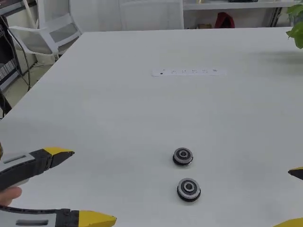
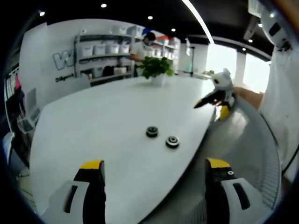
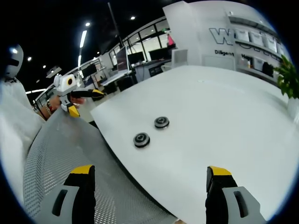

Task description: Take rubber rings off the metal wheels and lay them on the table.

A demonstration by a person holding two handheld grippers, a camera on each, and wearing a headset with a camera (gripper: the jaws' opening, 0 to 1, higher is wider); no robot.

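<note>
Head view: white table (image 1: 118,109), mostly bare, open room on every side. Two small round metal wheels wearing black rubber rings (image 1: 188,199) lie towards the near edge, right of centre: far wheel (image 1: 182,157) and near wheel (image 1: 188,189), close together but apart. Flat white power strip (image 1: 189,72) lies well beyond them. Green plant (image 1: 297,26) at far right, white chair (image 1: 45,40) off the far left edge. Left gripper (image 1: 94,186) at near left, yellow-tipped jaws spread wide, nothing between. Right gripper (image 1: 289,197) cut by the right frame edge, jaws apart.

Left gripper view: left gripper (image 2: 154,168) wide, empty. Near wheel (image 2: 172,142) close to the table edge, far wheel (image 2: 152,131) just behind. Right gripper (image 2: 209,108) hangs at that edge beyond them.

Right gripper view: right gripper (image 3: 150,170) wide, empty, off the table edge. Near wheel (image 3: 141,139), far wheel (image 3: 161,122). Left gripper (image 3: 88,103) past the edge.
</note>
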